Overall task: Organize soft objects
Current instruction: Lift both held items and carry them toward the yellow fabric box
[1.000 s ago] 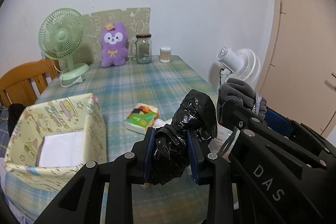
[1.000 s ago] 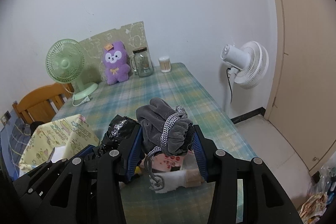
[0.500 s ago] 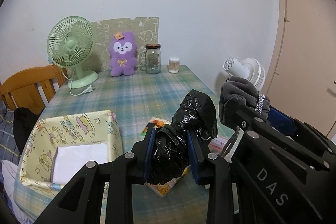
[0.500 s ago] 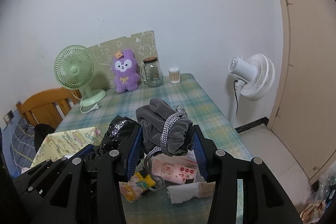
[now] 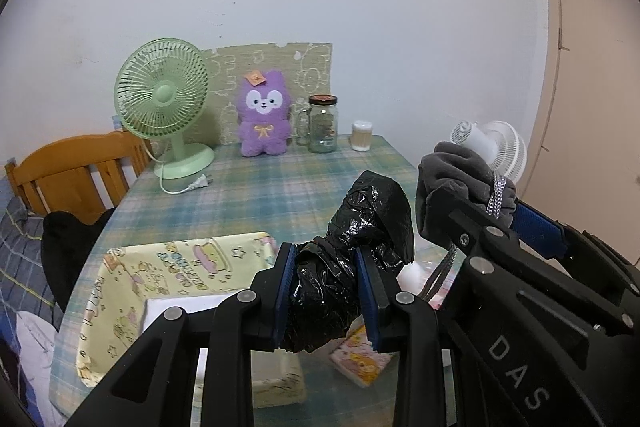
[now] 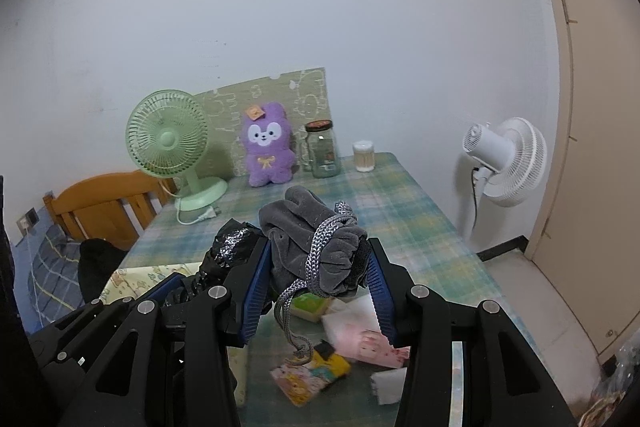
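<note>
left gripper (image 5: pixel 326 293) clamps black bag (image 5: pixel 352 247); right gripper (image 6: pixel 318 287) clamps grey pouch (image 6: pixel 310 239) (cord dangling)

Open tabletop (image 5: pixel 256 195) before green fan (image 5: pixel 162 99), seemingly.

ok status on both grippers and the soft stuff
Left gripper shut on black plastic bag. Right gripper shut on grey drawstring pouch. Yellow fabric bin below, unobstructed.

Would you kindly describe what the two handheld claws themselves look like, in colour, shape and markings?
Both match. The left claw has a matte black frame of angular linkage arms joined by round silver pivot pins, ending in two flat fingers faced with ribbed blue pads. The right claw is built the same; seen from the left wrist camera, its side bears pale letters reading DAS. No cables, hands or sleeves show.
</note>
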Motion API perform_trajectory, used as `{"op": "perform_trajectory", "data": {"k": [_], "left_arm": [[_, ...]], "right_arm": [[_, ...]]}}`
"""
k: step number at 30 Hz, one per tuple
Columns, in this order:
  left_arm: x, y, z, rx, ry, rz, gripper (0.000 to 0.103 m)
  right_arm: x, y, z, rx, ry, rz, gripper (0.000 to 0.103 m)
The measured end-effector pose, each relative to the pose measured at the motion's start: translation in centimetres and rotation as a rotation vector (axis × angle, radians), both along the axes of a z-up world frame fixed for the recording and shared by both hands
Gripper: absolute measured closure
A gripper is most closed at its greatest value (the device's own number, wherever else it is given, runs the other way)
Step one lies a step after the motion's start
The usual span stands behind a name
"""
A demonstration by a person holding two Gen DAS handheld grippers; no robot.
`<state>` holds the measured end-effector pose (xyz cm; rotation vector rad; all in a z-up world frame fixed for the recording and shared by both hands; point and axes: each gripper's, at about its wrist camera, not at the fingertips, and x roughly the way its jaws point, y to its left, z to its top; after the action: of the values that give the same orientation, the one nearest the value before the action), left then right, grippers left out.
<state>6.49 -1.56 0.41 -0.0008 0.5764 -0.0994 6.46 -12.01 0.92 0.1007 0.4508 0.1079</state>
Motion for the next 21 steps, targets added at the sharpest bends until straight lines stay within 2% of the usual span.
{"op": "perform_trajectory", "data": {"k": [11, 21], "left_arm": [[1.3, 3.4, -0.9, 0.008, 0.019, 0.054, 0.073], [2.7, 6.2, -2.7, 0.043, 0.071, 0.097, 0.073]], "right_arm": [[2.0, 3.3, -1.0, 0.000, 0.040, 0.059, 0.053], [4.0, 6.5, -3.0, 0.003, 0.099, 0.117, 0.053]]}}
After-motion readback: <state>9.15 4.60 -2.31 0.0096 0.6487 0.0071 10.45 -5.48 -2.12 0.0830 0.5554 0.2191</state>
